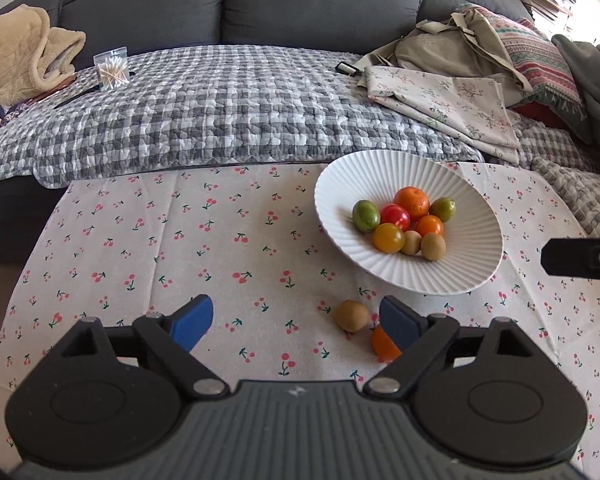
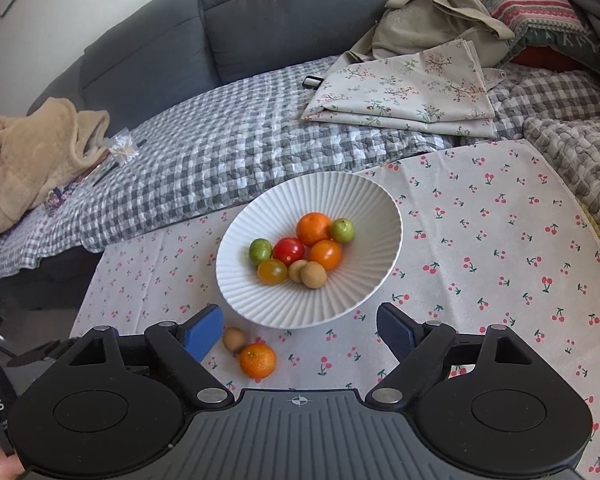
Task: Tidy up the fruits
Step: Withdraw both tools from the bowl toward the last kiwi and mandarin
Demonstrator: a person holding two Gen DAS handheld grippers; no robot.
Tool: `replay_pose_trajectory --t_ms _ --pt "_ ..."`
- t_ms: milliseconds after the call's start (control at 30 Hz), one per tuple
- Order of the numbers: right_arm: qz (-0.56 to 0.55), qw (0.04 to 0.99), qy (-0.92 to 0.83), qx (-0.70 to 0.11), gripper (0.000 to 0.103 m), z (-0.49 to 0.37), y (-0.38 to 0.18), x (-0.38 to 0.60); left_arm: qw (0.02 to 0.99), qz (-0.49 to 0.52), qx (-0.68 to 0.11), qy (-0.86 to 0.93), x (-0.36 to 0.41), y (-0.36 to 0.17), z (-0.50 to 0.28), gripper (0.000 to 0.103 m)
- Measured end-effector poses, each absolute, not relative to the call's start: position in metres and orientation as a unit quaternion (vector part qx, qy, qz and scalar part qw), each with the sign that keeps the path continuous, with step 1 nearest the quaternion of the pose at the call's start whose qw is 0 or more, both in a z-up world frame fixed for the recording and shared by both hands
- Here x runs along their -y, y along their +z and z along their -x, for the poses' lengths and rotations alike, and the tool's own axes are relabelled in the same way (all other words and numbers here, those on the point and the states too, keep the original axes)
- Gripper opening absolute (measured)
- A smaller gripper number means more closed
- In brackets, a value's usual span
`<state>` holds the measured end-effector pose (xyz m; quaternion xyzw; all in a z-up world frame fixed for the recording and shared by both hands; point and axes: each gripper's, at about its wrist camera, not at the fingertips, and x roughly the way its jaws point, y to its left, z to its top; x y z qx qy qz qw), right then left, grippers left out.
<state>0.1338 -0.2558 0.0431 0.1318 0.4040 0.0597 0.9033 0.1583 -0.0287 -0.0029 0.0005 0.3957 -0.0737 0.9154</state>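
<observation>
A white ribbed bowl (image 1: 380, 172) (image 2: 300, 304) on the cherry-print cloth holds several small fruits: an orange mandarin (image 2: 313, 228), green ones, a red tomato (image 2: 288, 251) and brown ones. Two fruits lie loose on the cloth in front of the bowl: a brown fruit (image 1: 352, 315) (image 2: 234, 339) and a mandarin (image 2: 258, 360), half hidden behind my left gripper's right finger in the left wrist view (image 1: 382, 346). My left gripper (image 1: 296, 320) is open and holds nothing. My right gripper (image 2: 300, 328) is also open and holds nothing, just short of the bowl.
The cherry-print cloth (image 1: 220, 248) covers the table against a grey sofa with a checked quilt (image 1: 220, 120). On the sofa lie a folded floral cloth (image 2: 404, 88), a beige blanket (image 2: 28, 156), a cotton swab box (image 1: 111, 70) and cushions.
</observation>
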Motion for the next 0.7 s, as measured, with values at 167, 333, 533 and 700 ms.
replay_pose_trajectory --t_ms 167,333,533,700 --pt "-0.110 0.902 0.077 -0.411 0.086 -0.126 0.042 0.243 0.912 -0.003 -0.406 -0.067 0.025 -0.009 -0.159 0.090" --pt "-0.092 0.902 0.086 -0.413 0.086 -0.119 0.043 0.232 0.911 0.006 -0.407 -0.067 0.021 -0.008 -0.160 0.090" --pt "-0.076 0.897 0.101 -0.423 0.086 -0.117 0.037 0.226 0.907 0.005 -0.416 -0.066 0.017 -0.011 -0.161 0.090" --pt "-0.051 0.891 0.103 -0.439 0.087 -0.118 0.025 0.224 0.901 0.023 -0.429 -0.068 0.012 -0.018 -0.164 0.090"
